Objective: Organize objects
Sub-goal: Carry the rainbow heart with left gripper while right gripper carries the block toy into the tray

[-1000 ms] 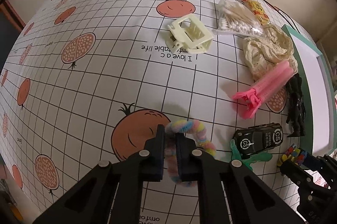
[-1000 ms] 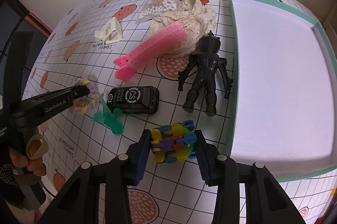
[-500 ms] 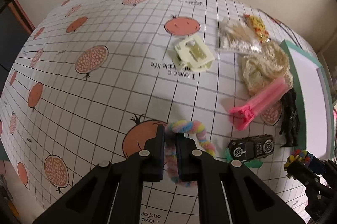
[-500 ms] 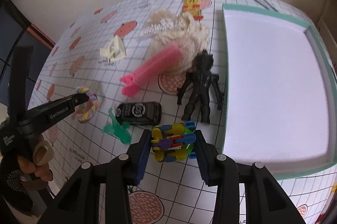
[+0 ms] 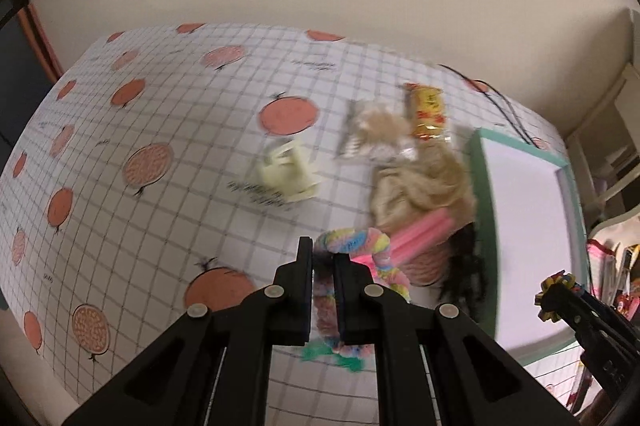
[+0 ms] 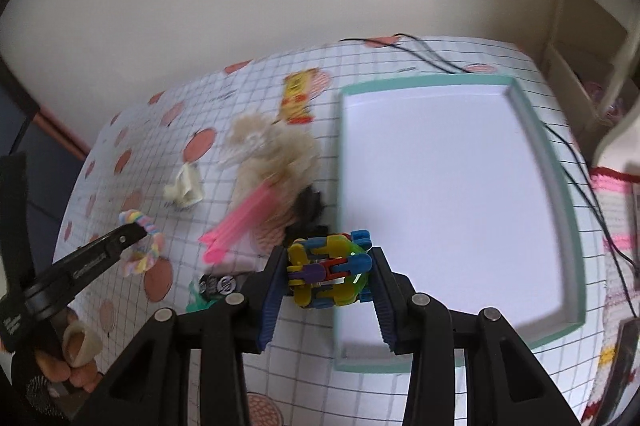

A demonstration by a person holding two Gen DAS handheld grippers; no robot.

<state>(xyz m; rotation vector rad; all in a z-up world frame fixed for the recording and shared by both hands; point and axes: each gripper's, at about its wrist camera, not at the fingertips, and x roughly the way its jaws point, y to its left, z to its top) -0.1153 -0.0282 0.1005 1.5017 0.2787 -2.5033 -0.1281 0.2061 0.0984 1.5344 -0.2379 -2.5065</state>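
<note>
Teal-rimmed tray (image 6: pixel 560 186) w/ bare white floor; both grippers loaded.

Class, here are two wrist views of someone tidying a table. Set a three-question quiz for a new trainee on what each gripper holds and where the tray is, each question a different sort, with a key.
1. True or false: the left gripper is shut on the pastel fuzzy ring.
2. Multiple choice: the right gripper holds A) the pink hair clip, B) the multicoloured block toy, C) the cream claw clip.
3. Fill in: in the right wrist view, the white tray with the teal rim holds ____ objects.

Key: 1 true. 2 B. 3 no.
</note>
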